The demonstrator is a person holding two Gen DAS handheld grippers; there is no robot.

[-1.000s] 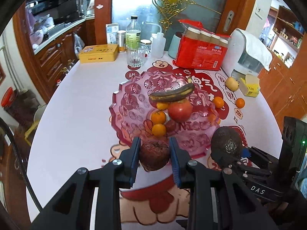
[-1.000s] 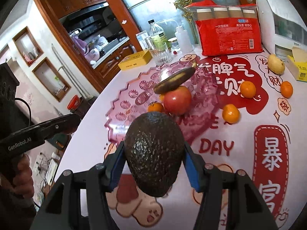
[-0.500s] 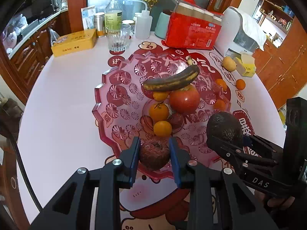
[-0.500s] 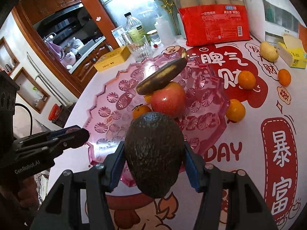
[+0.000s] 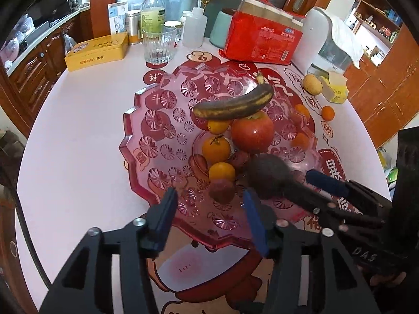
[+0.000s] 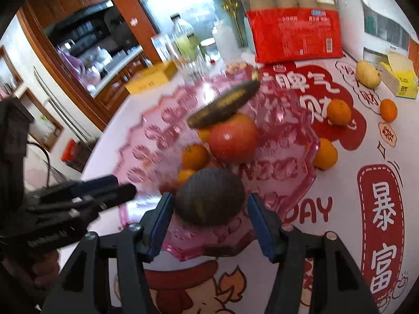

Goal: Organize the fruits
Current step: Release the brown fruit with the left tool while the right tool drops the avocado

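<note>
Left gripper (image 5: 209, 218) fingers opening, spread wide; dark red fruit (image 5: 222, 190) lies free between them in the pink plate (image 5: 146, 141). Right gripper (image 6: 209, 222) fingers opening, both clear of the avocado (image 6: 209, 196), also on the plate. Beyond: tangerines, red apple (image 5: 252, 133), blackened banana (image 5: 233, 104). More tangerines sit on the tabletop (image 5: 78, 130).

We note a pink plate (image 5: 146, 141) with starburst facets, a brown-black banana (image 5: 233, 106), a red apple (image 5: 252, 132), orange tangerines (image 5: 216, 149), a dark avocado (image 6: 209, 198), and a white worktop (image 5: 78, 130) printed red.
</note>
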